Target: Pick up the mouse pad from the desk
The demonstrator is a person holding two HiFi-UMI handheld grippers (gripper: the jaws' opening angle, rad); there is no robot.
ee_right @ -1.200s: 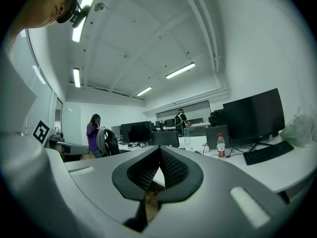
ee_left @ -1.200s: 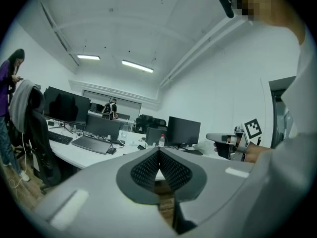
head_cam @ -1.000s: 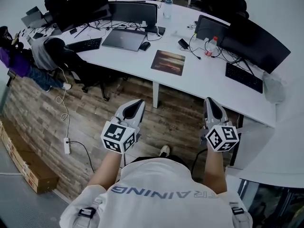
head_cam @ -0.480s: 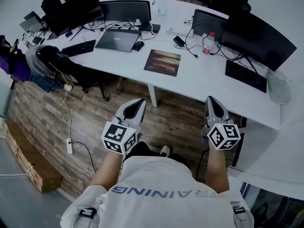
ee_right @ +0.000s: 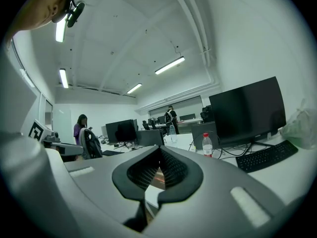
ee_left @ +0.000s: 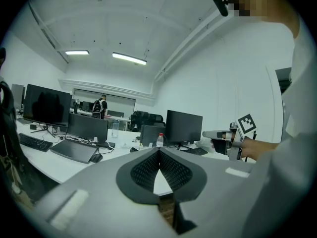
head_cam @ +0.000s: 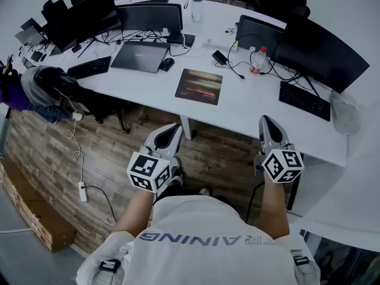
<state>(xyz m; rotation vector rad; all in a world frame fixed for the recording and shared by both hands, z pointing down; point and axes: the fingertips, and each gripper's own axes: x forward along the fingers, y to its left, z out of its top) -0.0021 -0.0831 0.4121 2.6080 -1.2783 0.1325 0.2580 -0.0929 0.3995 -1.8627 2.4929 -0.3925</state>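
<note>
A brown patterned mouse pad (head_cam: 199, 86) lies flat on the white desk (head_cam: 249, 108), near its front edge. My left gripper (head_cam: 173, 130) is held over the wooden floor short of the desk, shut and empty. My right gripper (head_cam: 265, 122) hangs level with it further right, just before the desk's edge, also shut with nothing in it. In the left gripper view the jaw tips of my left gripper (ee_left: 159, 150) meet, and the right gripper (ee_left: 210, 134) shows at the right. In the right gripper view the tips of my right gripper (ee_right: 159, 148) meet too.
On the desk stand several monitors (head_cam: 317, 53), a laptop (head_cam: 140, 56) with a mouse (head_cam: 167, 64), keyboards (head_cam: 304, 100), a red-capped bottle (head_cam: 256, 59), a phone (head_cam: 219, 57) and cables. A chair with a jacket (head_cam: 44, 82) stands at the left. A power strip (head_cam: 82, 191) and a cardboard box (head_cam: 29, 216) lie on the floor.
The person has walked toward the desk; both grippers have come nearer its front edge, and the mouse pad sits closer in the head view. Both grippers stay shut.
</note>
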